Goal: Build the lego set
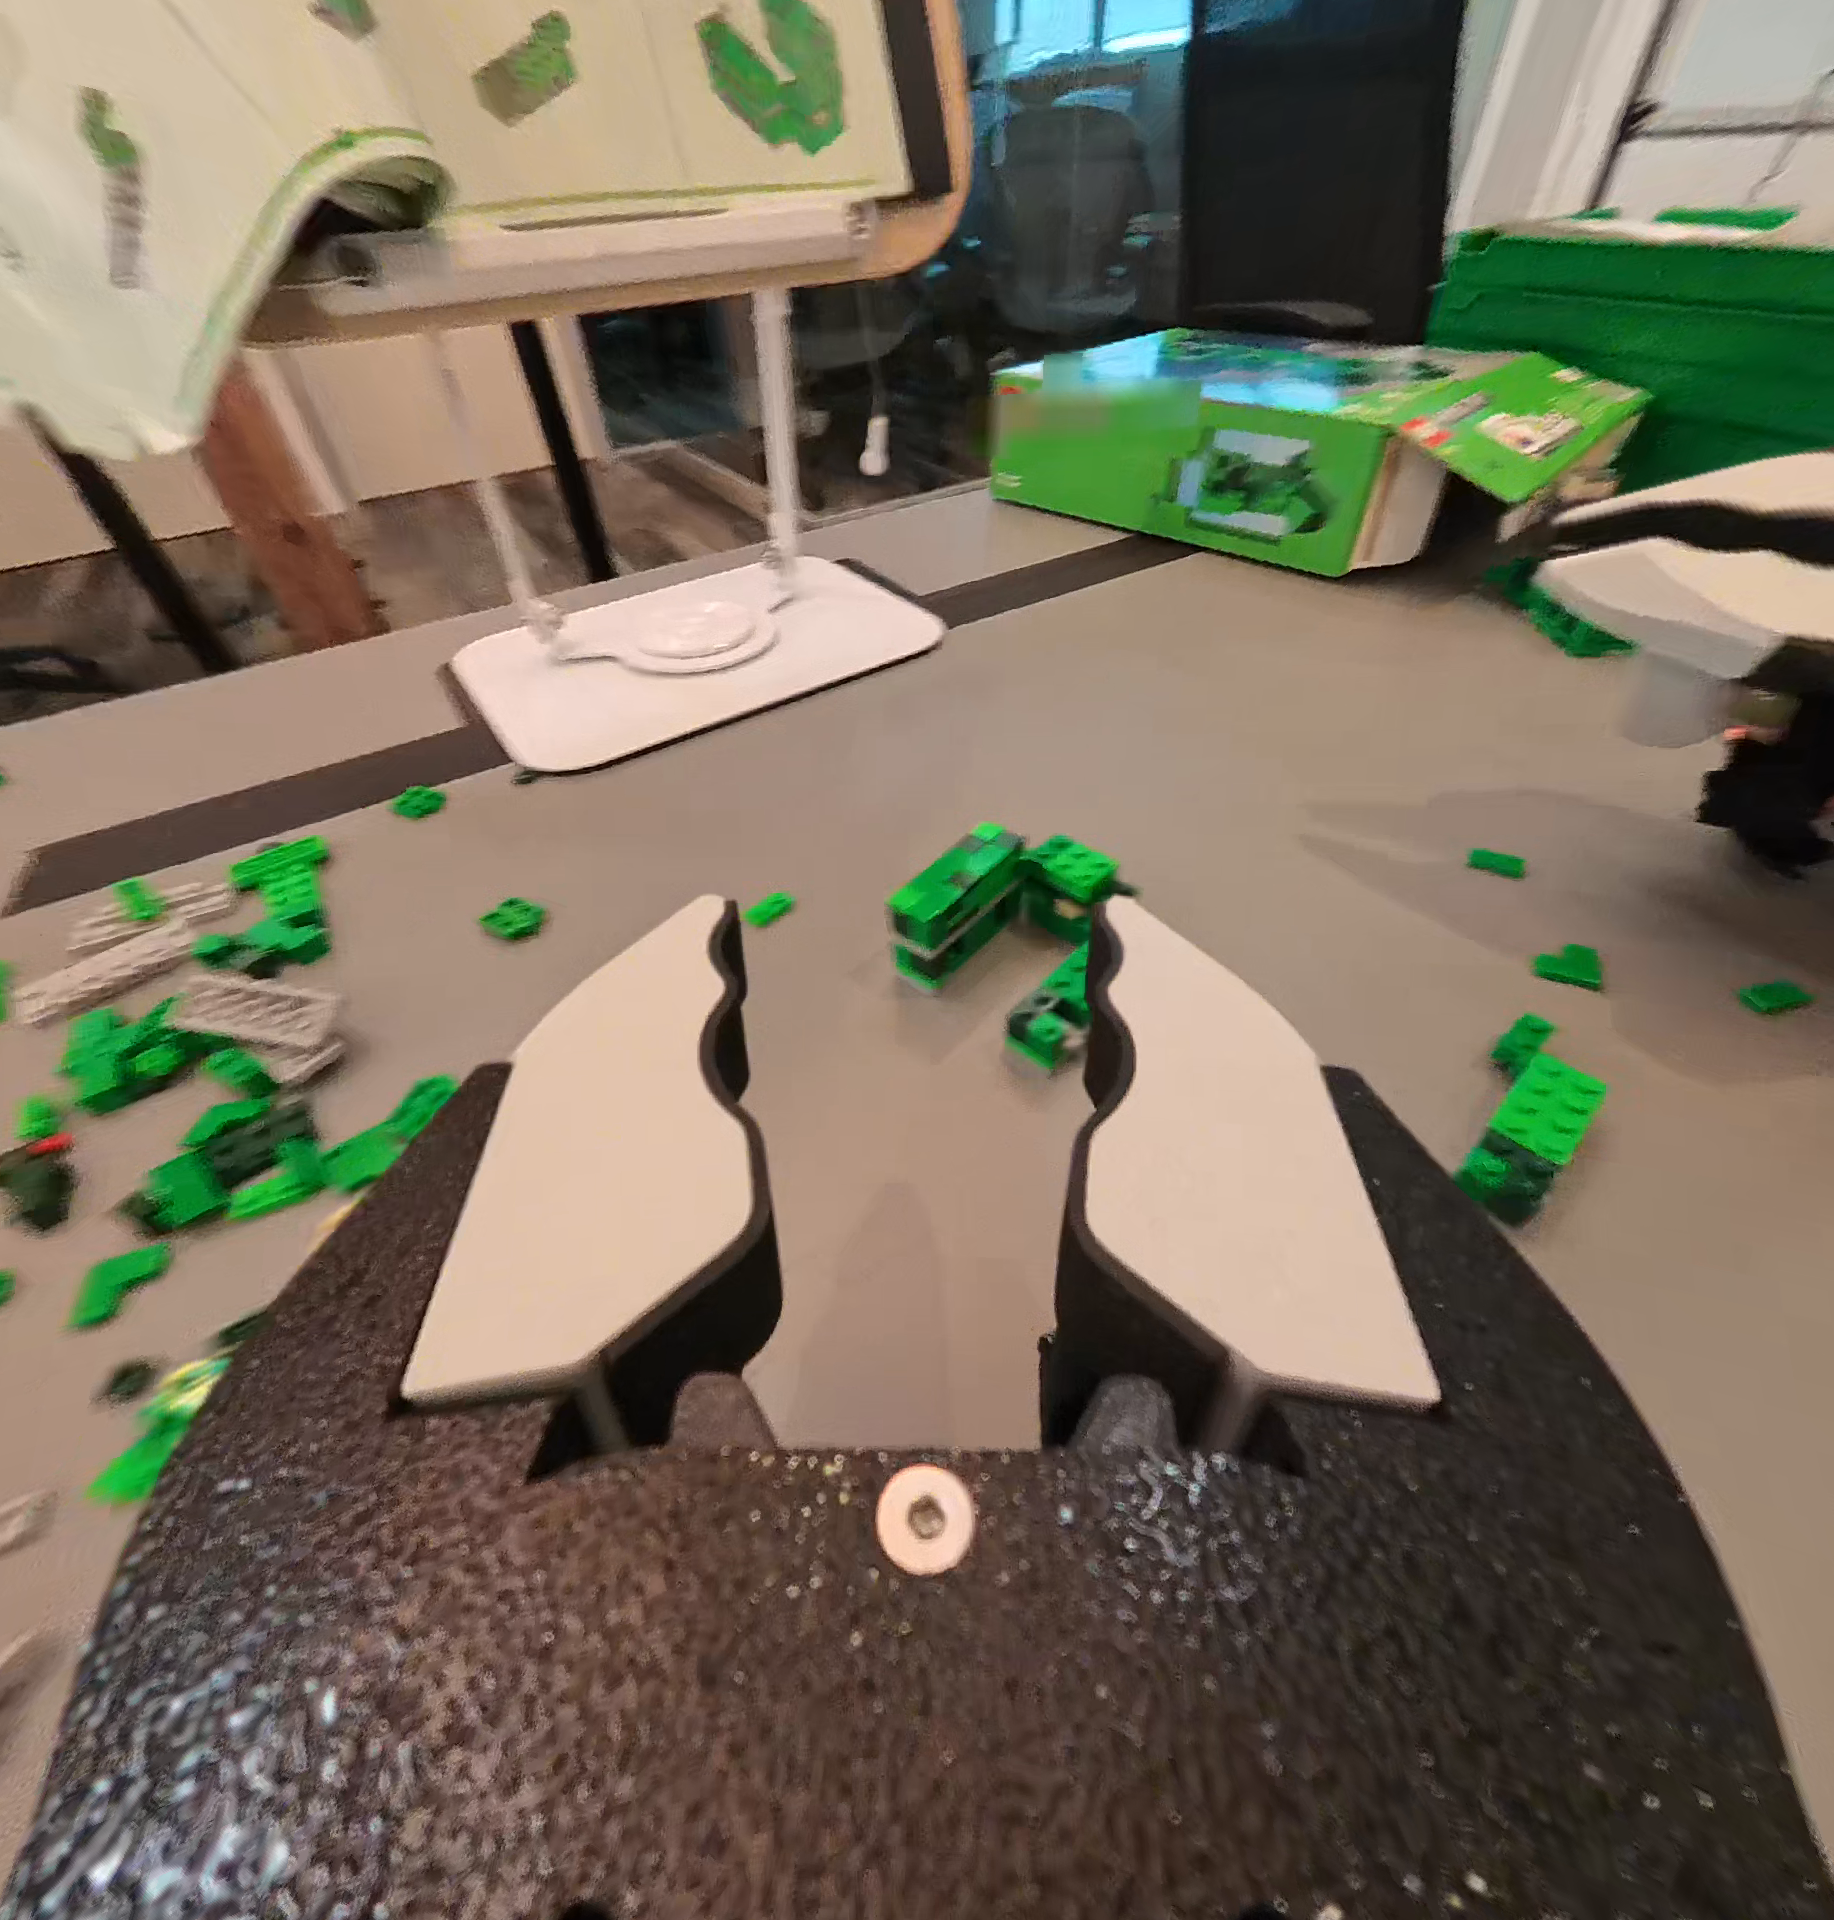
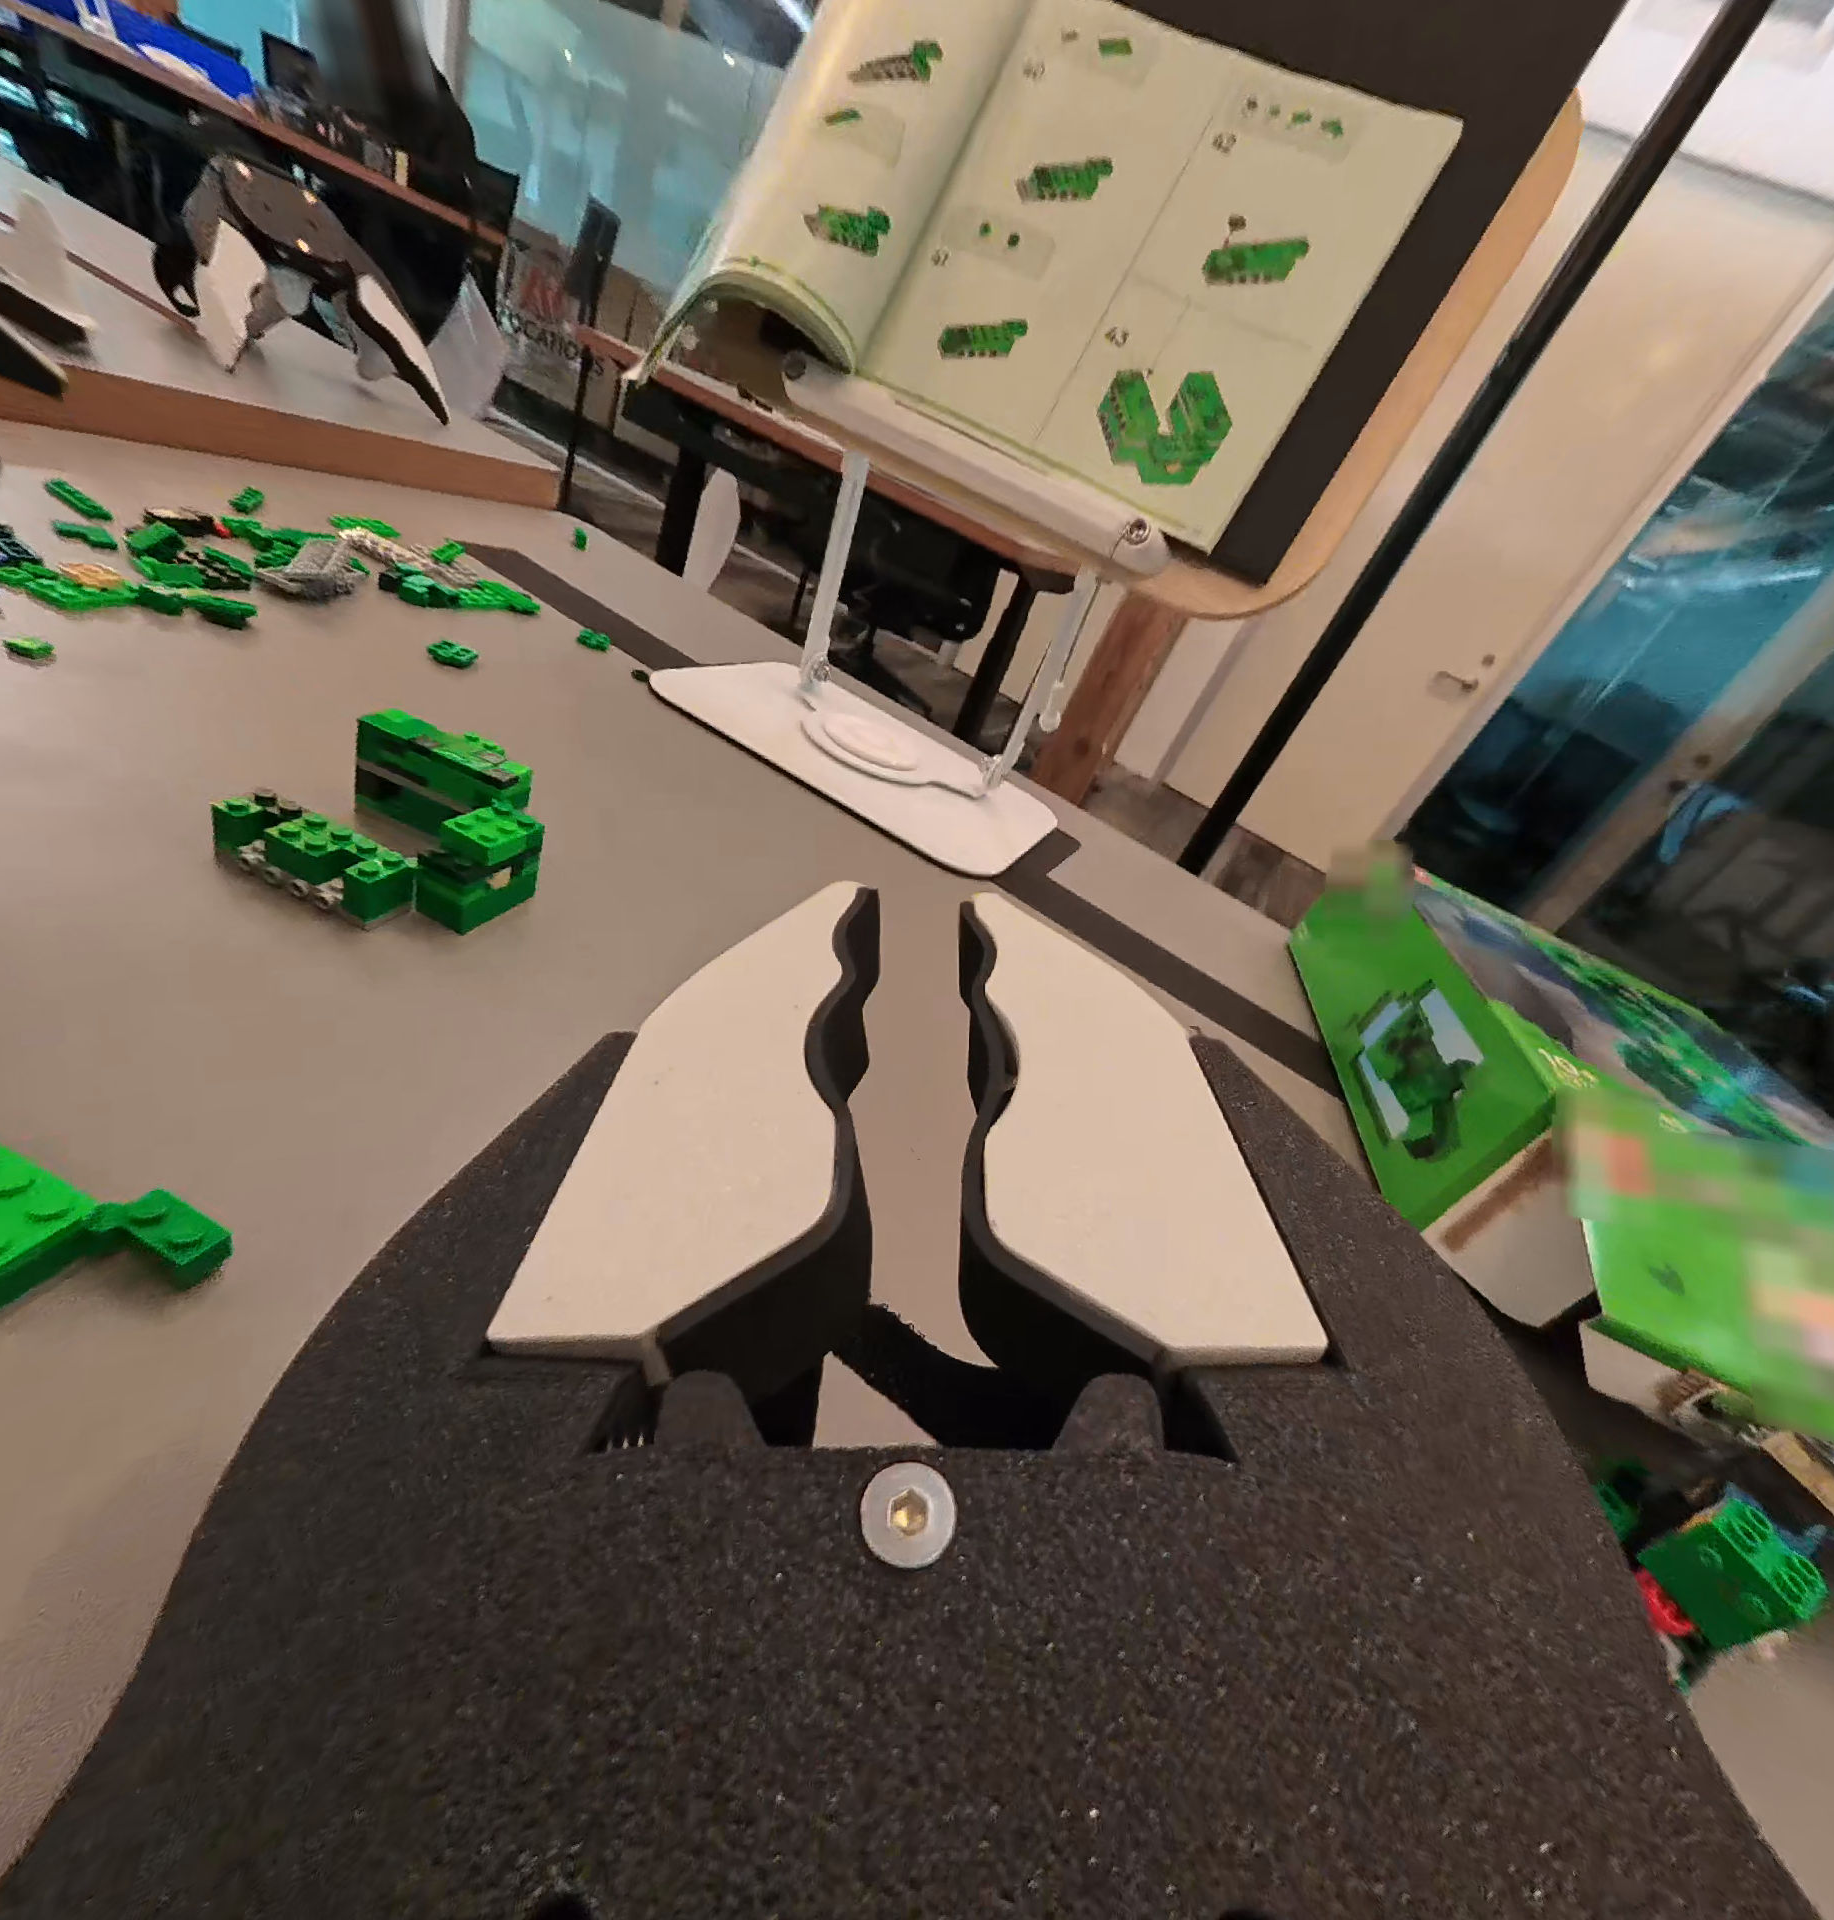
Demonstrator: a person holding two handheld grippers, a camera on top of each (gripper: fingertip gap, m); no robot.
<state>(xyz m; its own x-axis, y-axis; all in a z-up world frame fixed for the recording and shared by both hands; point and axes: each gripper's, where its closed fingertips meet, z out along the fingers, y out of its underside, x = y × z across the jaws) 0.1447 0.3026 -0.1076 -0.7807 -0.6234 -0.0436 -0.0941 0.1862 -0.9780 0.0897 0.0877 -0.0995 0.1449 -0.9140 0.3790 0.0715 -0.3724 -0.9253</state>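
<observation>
A partly built green lego assembly point(image 1: 980, 914) lies on the grey table point(image 1: 1256, 748), just beyond my left gripper's fingertips and slightly right of its gap. My left gripper point(image 1: 915, 914) is wide open and empty, held above the table. In the right wrist view the same assembly point(image 2: 393, 831) lies to the left, clear of my right gripper point(image 2: 921, 906). Its jaws stand a narrow gap apart with nothing between them. The left gripper point(image 2: 300, 291) shows far off at the upper left. The right gripper point(image 1: 1702, 561) shows at the right edge of the left wrist view.
A pile of loose green and grey bricks point(image 1: 186, 1049) lies to the left. An open instruction booklet point(image 2: 1100, 260) sits on a white stand point(image 2: 871, 769) at the table's far edge. The green set box point(image 1: 1256, 457) lies at the right. Stacked green plates point(image 1: 1536, 1132) and a flat plate point(image 2: 61, 1226) lie nearby. Left tips and right tips are each some 15 cm from the flat plate point(image 2: 61, 1226).
</observation>
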